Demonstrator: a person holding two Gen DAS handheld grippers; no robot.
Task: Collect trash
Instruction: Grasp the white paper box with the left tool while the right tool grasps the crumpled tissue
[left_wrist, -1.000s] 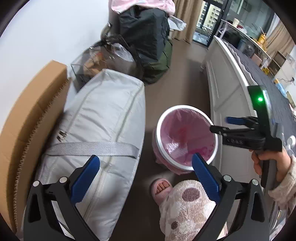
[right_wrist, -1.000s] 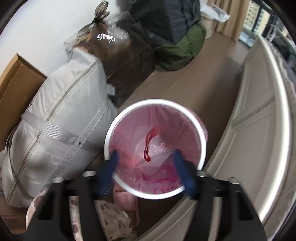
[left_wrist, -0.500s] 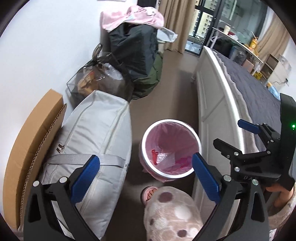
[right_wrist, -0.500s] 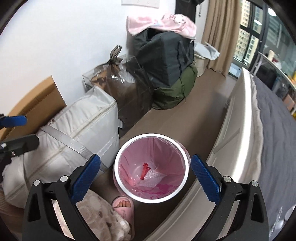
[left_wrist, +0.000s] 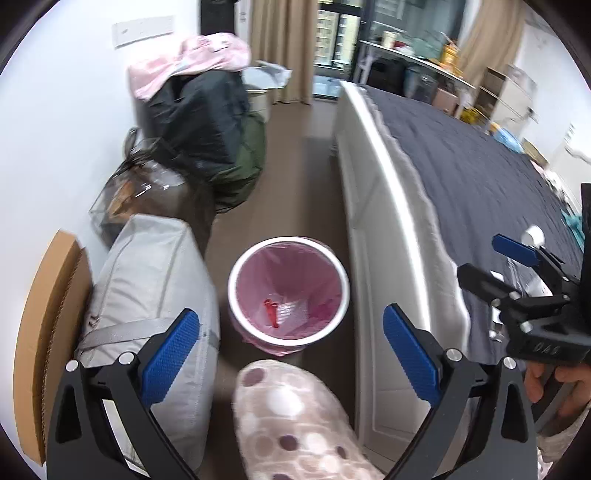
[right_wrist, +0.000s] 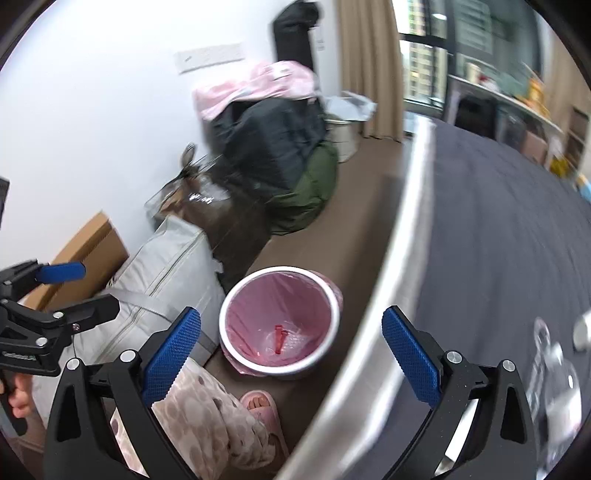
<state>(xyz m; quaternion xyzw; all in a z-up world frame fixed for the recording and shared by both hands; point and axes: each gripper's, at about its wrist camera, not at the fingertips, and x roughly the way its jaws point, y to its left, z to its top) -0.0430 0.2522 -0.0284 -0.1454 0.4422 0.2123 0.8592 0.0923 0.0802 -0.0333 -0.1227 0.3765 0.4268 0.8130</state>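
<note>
Right gripper, jaws spread and empty, nearer of two to clear plastic trash on bed's near edge, ahead to its right; left gripper likewise spread, above pink-lined bin on floor.

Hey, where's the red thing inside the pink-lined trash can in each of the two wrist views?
Left wrist view: the red item lies at the bottom of the trash can, centre frame, between the open left claw tips.
Right wrist view: the red item is left of centre, low in the can, nearer the right claw's left tip.
Shared landmark: the grey storage bag left of the can.
</note>
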